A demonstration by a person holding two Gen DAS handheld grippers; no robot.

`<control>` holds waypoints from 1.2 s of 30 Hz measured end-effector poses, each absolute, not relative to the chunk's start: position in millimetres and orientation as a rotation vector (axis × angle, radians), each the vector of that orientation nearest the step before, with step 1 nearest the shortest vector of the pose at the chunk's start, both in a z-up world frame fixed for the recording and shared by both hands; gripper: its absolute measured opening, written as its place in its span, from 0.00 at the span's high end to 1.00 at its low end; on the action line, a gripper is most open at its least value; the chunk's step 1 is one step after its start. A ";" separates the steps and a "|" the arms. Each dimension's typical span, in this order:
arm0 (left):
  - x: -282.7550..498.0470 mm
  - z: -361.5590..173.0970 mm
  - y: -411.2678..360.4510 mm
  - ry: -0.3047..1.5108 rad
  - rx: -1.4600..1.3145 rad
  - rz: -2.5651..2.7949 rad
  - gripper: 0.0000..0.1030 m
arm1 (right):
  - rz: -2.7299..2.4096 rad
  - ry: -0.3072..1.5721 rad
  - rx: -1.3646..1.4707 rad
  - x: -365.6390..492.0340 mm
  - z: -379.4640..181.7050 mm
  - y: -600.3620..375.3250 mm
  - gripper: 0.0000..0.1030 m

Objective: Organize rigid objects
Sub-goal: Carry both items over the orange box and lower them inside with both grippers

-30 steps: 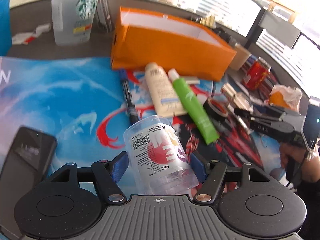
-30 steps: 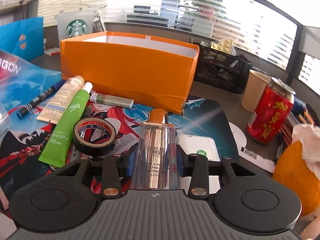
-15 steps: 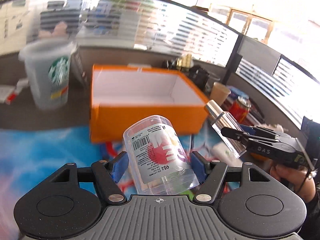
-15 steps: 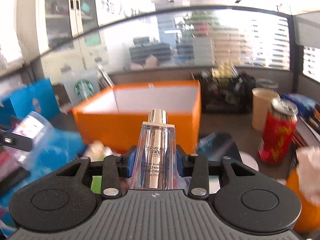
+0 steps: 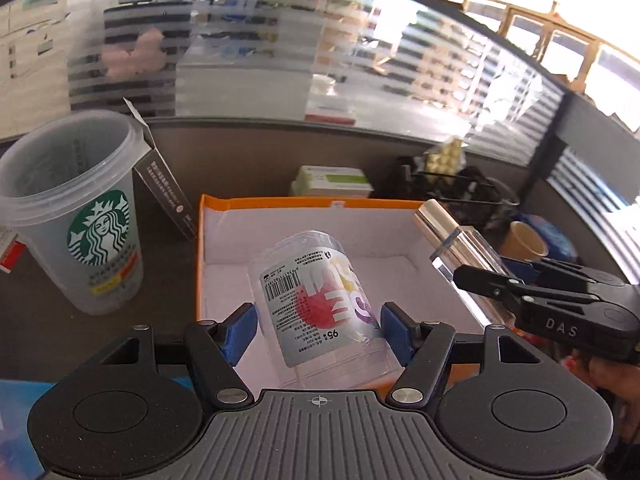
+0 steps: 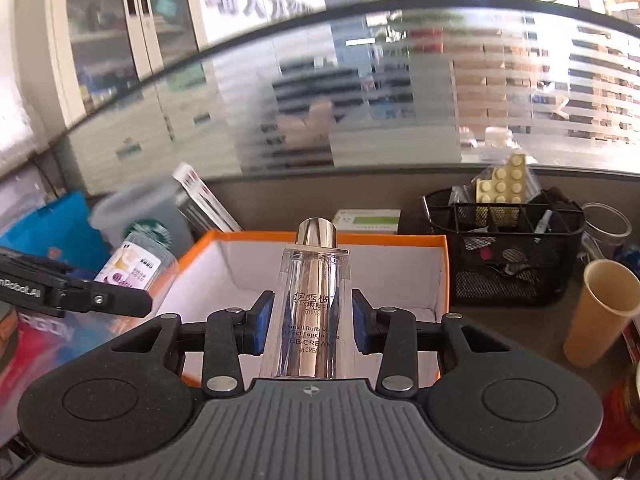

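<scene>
Claws both loaded. Left claw is gripping clear plastic jar between its blue pads, jar tilting, label with barcode facing camera, sitting at center of left wrist frame over the white inside of orange box. Right claw is clamping BB cream bottle at its clear body, silver cap pointing up toward the box's far wall at frame center. In left wrist view, the bottle is showing at right middle, slanting over the box's right edge, black right claw body behind it. In right wrist view, the jar is appearing at left middle beside the box's left wall. Starbucks cup is standing upright on worktop at left of frame, just beside the box. Black mesh organizer is sitting right of the box, paper cup at far right.
</scene>
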State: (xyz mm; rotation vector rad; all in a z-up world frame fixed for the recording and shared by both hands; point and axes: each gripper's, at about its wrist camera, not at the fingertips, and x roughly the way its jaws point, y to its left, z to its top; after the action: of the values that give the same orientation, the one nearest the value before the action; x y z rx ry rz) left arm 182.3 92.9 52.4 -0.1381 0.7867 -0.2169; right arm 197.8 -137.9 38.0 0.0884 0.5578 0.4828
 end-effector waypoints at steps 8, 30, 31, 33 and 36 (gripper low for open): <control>224.8 14.9 78.4 0.869 -0.092 -0.196 0.34 | 0.465 0.665 -0.028 237.9 8.5 -112.5 0.65; 241.7 -17.4 38.1 0.947 0.173 -0.188 0.34 | 0.452 0.908 -0.435 267.7 -29.9 -72.1 0.64; 242.9 -19.1 36.5 0.959 0.178 -0.191 0.34 | 0.452 0.916 -0.457 268.4 -30.7 -69.3 0.64; 245.5 -22.5 35.4 0.983 0.179 -0.190 0.34 | 0.449 0.936 -0.505 270.6 -32.7 -63.1 0.65; 246.5 -23.7 36.7 0.997 0.174 -0.185 0.34 | 0.446 0.974 -0.547 275.6 -37.5 -57.4 0.66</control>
State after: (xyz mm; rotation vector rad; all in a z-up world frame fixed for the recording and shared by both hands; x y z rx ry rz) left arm 246.5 36.7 -23.7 0.1736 0.9968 -0.1854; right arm 275.6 -57.4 -37.5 -0.5472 0.9735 0.4461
